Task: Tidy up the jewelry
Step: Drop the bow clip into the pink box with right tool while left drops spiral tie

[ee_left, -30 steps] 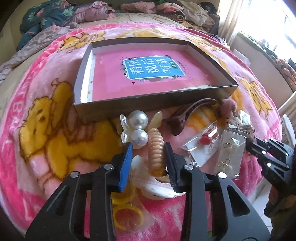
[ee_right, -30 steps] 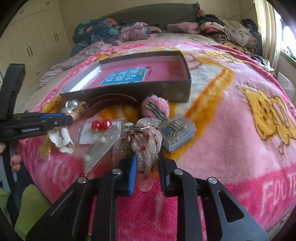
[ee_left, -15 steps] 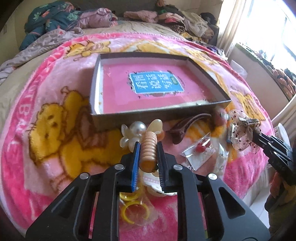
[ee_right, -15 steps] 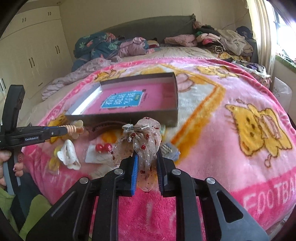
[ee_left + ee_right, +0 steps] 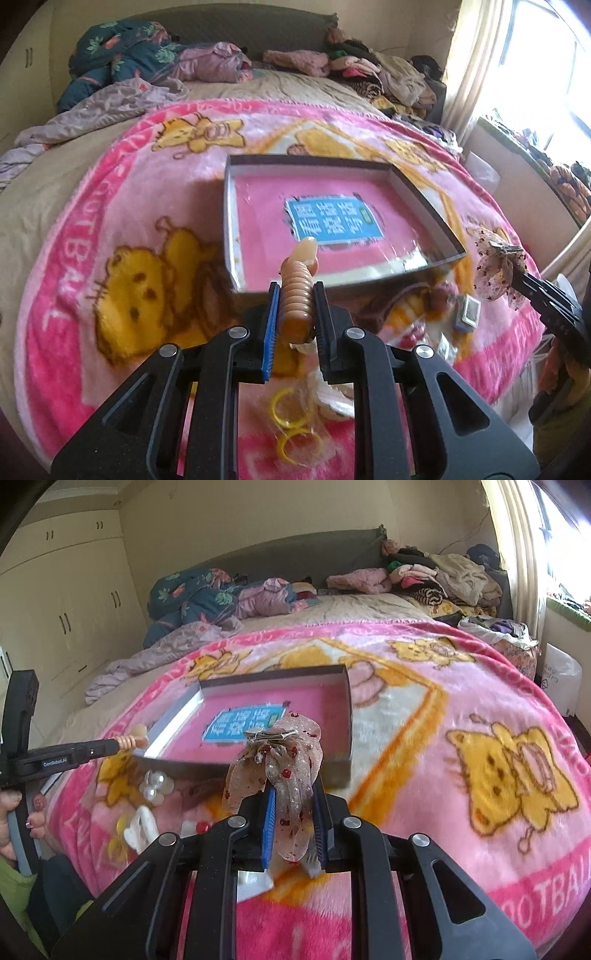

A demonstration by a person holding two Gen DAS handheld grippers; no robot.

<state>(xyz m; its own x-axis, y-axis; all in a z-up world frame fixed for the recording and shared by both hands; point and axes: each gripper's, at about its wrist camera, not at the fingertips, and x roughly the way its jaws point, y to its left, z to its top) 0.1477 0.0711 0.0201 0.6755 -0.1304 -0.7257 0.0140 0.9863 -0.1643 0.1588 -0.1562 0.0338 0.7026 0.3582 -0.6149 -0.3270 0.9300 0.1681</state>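
My left gripper (image 5: 294, 295) is shut on a ribbed amber hair clip (image 5: 295, 291) and holds it in the air just before the near wall of the grey box (image 5: 424, 192), whose floor is pink with a blue label. My right gripper (image 5: 294, 797) is shut on a sheer bow hair clip with red dots (image 5: 284, 760), lifted in front of the box (image 5: 347, 709). The bow also shows at the right of the left wrist view (image 5: 496, 269). The amber clip shows at the left of the right wrist view (image 5: 135, 738).
On the pink cartoon blanket (image 5: 122, 258) near the box lie a pearl flower clip (image 5: 157, 786), a white clip (image 5: 142, 829), yellow rings in a bag (image 5: 291, 432), red earrings and a small clear case (image 5: 467, 314). Clothes are piled at the bed's far end.
Both grippers have risen from the blanket with their clips and moved toward the box. The left closed on the amber clip; the right lifted the bow off the pile.
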